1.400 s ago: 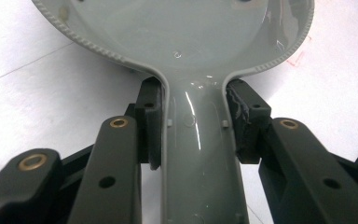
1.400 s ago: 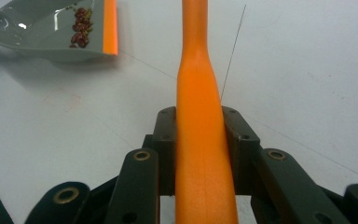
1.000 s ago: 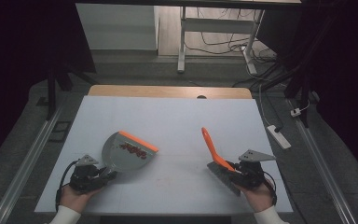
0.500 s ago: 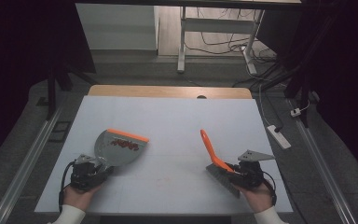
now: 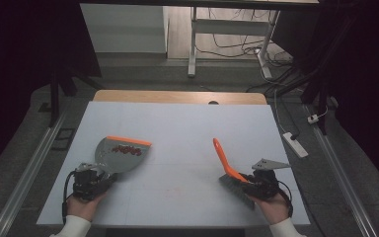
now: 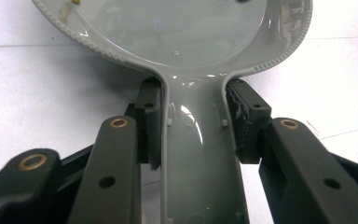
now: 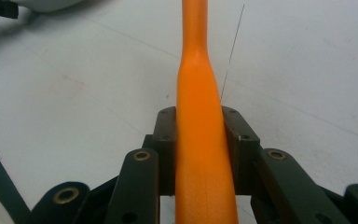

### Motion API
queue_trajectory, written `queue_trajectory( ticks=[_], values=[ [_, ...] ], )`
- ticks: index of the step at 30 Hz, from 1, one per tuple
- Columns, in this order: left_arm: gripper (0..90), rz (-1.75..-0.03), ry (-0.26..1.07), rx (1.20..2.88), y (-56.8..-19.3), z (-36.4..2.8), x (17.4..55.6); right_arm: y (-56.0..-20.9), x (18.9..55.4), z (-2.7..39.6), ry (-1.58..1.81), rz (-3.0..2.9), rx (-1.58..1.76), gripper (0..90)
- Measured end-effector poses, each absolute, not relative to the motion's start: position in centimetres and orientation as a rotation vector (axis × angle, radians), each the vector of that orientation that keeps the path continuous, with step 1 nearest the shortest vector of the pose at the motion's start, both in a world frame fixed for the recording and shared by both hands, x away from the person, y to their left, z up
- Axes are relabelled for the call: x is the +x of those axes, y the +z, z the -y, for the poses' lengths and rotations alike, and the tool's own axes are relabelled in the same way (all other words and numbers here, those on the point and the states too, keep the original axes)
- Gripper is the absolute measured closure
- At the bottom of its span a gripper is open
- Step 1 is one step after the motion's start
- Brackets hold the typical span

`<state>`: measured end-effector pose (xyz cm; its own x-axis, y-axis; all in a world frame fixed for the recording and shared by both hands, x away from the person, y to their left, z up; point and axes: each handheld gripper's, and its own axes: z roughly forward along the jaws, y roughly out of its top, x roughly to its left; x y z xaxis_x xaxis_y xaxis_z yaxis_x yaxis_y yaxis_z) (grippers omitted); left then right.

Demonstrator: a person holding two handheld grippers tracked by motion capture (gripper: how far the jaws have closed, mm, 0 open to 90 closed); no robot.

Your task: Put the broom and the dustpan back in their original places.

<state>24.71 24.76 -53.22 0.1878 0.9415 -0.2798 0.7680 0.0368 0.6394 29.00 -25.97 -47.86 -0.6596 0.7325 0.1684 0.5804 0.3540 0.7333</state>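
White table [image 5: 177,123] spread wide, and on its near left lies the grey dustpan [image 5: 121,154], orange strip along its lip, reddish bits gathered just behind it. Left gripper [image 6: 193,126] is clenched on the pan's glossy grey handle. Over on the right, the right gripper [image 7: 200,149] grips the brush [image 5: 232,175]: smooth orange handle angled up, dark bristles on the table.
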Motion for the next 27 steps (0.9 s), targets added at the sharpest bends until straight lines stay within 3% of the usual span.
queue_trajectory(
  ticks=[12,22,27],
  values=[
    [60.9,-1.641,0.308,1.765,-53.6,-24.6,25.0,-48.7,30.7,27.4,1.169,-2.392,1.265,68.6],
    [60.1,-1.631,0.285,1.767,-53.7,-24.7,25.1,-49.6,32.2,28.1,1.115,-2.403,1.315,60.5],
    [46.3,-1.600,0.305,1.789,-53.7,-24.7,25.0,-49.9,32.6,28.3,1.081,-2.402,1.354,54.3]
  ],
)
